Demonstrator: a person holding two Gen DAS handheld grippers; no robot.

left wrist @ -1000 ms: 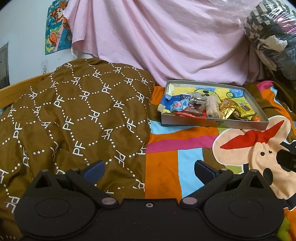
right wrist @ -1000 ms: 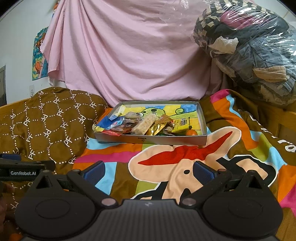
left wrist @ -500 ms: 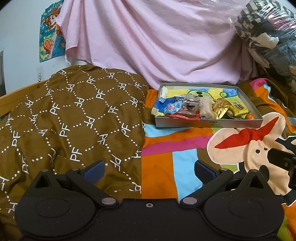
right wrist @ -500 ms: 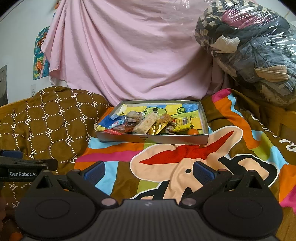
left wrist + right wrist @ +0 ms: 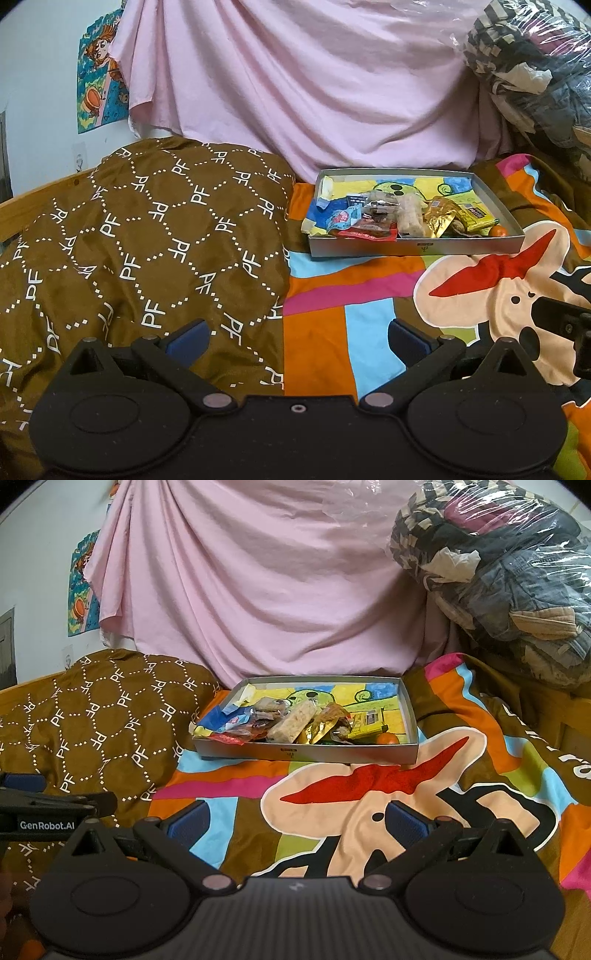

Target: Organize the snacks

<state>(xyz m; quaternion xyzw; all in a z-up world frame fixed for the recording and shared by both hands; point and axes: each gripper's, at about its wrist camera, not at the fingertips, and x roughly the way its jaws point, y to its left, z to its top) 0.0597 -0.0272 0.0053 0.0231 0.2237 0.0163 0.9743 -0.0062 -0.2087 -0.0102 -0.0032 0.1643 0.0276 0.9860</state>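
The snack tray (image 5: 417, 248) — a shallow grey cardboard box with a cartoon-printed floor — lies well ahead of both grippers on the colourful blanket (image 5: 332, 317), beyond the fingertips and touched by neither. For the left gripper (image 5: 297, 338) it sits ahead and to the right of the gap between the fingers; for the right gripper (image 5: 297, 819) it sits almost straight ahead. Both grippers have their fingers spread wide with nothing between them. Inside the tray, the snacks crowd the near edge: a blue wrapper (image 5: 236, 716) at the left, a pale cereal bar (image 5: 291, 723) in the middle, a gold foil packet (image 5: 325, 725) beside it, a yellow packet (image 5: 365, 722) and a small orange fruit (image 5: 388, 738) at the right. A brown quilt (image 5: 129, 240) lies left of the fingers.
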